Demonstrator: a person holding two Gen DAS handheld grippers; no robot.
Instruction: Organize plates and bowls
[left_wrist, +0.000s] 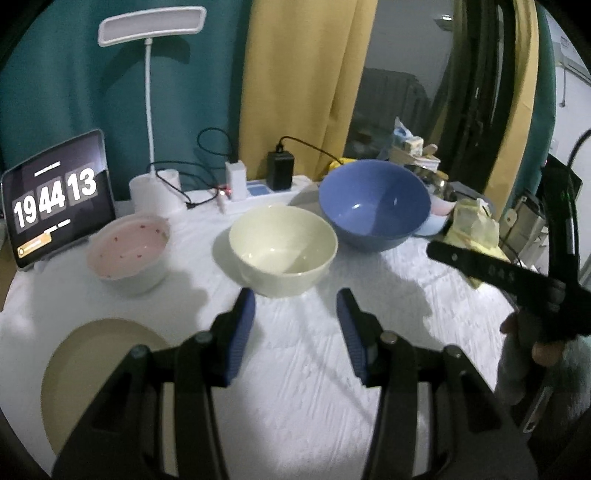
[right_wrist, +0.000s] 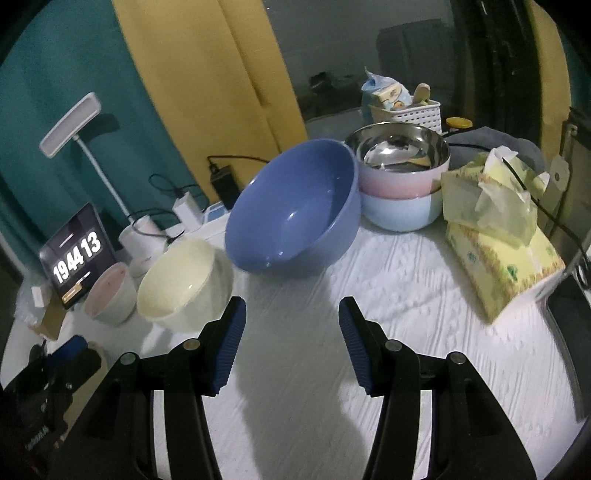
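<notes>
Three bowls sit in a row on the white cloth (left_wrist: 295, 369): pink bowl (left_wrist: 129, 251), cream bowl (left_wrist: 282, 249), blue bowl (left_wrist: 373, 203). A tan plate (left_wrist: 85, 365) lies nearer. The left gripper (left_wrist: 295, 314) and the right gripper (right_wrist: 291, 321) hover with jaws apart, empty.

Dim, grainy fisheye views with dark rounded corners; light falls brightest on the white tablecloth (left_wrist: 295, 387) at lower centre, soft shadows beside the bowls.
</notes>
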